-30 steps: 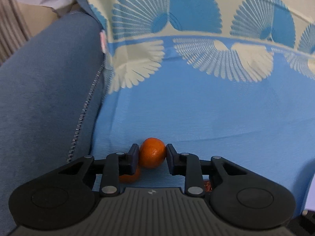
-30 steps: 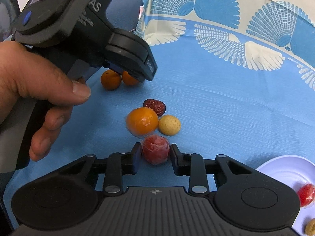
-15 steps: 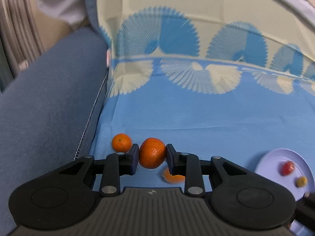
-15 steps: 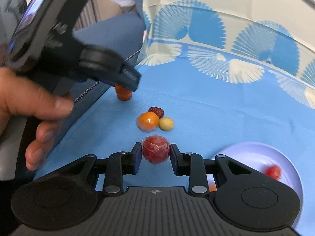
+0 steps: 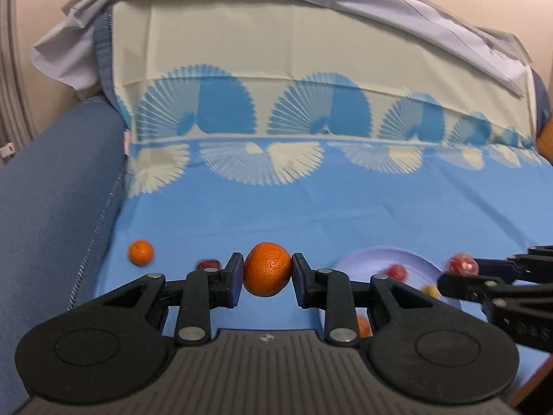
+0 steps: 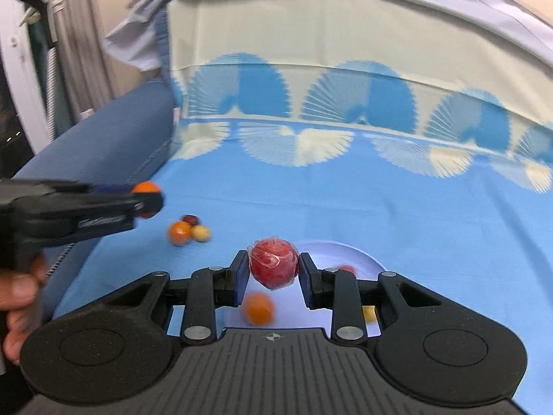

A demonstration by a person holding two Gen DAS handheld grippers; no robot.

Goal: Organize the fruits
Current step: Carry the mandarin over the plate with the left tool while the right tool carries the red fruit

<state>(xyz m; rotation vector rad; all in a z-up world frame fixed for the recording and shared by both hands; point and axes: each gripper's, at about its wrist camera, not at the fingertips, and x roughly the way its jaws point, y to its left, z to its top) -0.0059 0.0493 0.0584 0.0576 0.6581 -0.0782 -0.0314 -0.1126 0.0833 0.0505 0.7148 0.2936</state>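
My left gripper (image 5: 267, 278) is shut on an orange mandarin (image 5: 267, 268) and holds it above the blue cloth. My right gripper (image 6: 273, 273) is shut on a red wrapped fruit (image 6: 273, 267), raised over the near edge of a pale plate (image 6: 366, 259). The plate (image 5: 366, 259) holds a red fruit (image 5: 396, 271), a yellow fruit (image 5: 430, 290) and an orange fruit (image 6: 258, 307). The right gripper shows in the left wrist view (image 5: 461, 269), the left gripper in the right wrist view (image 6: 147, 199).
A second mandarin (image 5: 140, 252) lies on the cloth near the blue sofa arm (image 5: 52, 207). An orange fruit (image 6: 179, 233), a dark red fruit (image 6: 190, 220) and a yellow fruit (image 6: 201, 232) sit together on the cloth. The draped backrest (image 5: 311, 86) rises behind.
Both grippers have lifted their fruit off the cloth and drawn back and up. The right gripper now sits over the plate with the red fruit.
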